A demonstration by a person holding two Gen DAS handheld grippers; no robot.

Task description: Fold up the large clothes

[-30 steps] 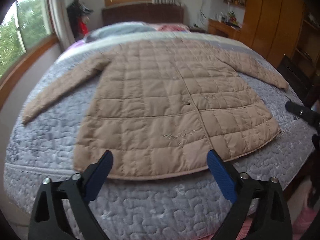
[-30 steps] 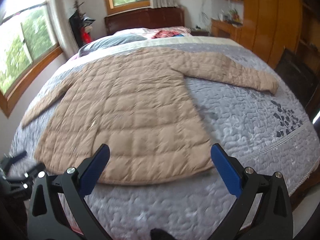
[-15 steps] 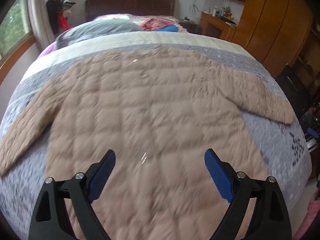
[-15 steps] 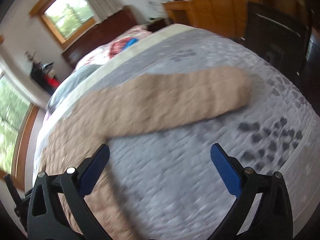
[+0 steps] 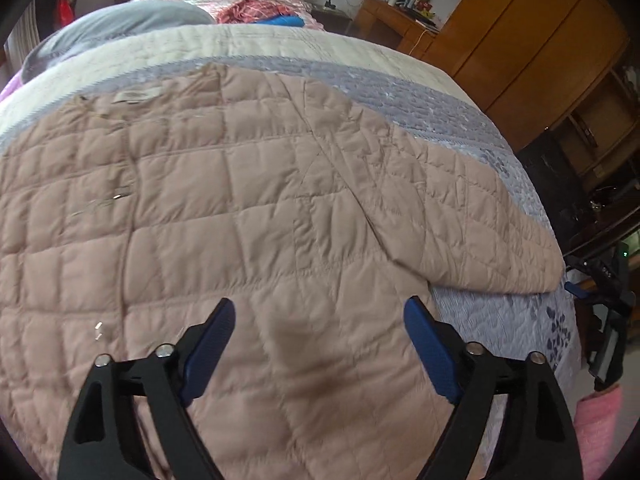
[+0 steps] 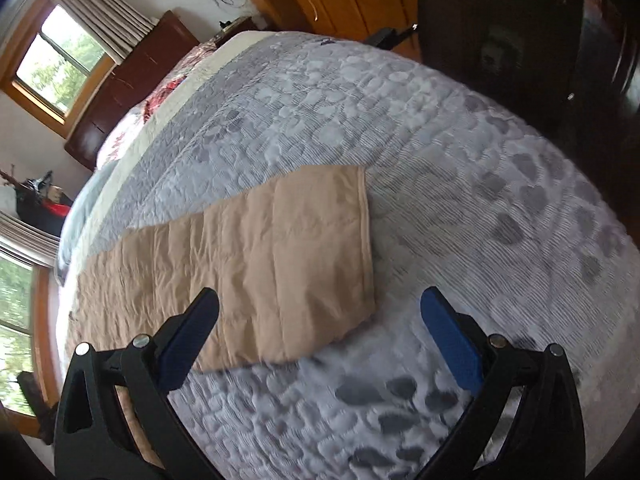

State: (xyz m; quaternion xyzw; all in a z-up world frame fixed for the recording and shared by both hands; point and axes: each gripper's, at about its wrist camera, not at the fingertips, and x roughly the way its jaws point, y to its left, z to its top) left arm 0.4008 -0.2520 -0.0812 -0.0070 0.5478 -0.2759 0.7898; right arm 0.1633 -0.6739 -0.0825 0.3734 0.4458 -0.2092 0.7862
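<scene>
Hovering over the tan quilted padded coat (image 5: 248, 216), my left gripper (image 5: 320, 336) gapes wide, gripping nothing. My right gripper (image 6: 320, 328), equally spread and empty, has the coat's sleeve cuff (image 6: 320, 248) at twelve o'clock on the grey quilted bedspread (image 6: 460, 184).

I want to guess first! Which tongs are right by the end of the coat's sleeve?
The right tongs. Their view shows the sleeve's cuff just ahead, while the left tongs hover over the coat's wide middle.

- Coat (image 5: 240, 220) lies spread on the bed (image 5: 460, 112).
- Pillows (image 5: 120, 24) lie behind it.
- Its sleeve (image 6: 280, 256) stretches rightward, before the wardrobe (image 5: 532, 40).
</scene>
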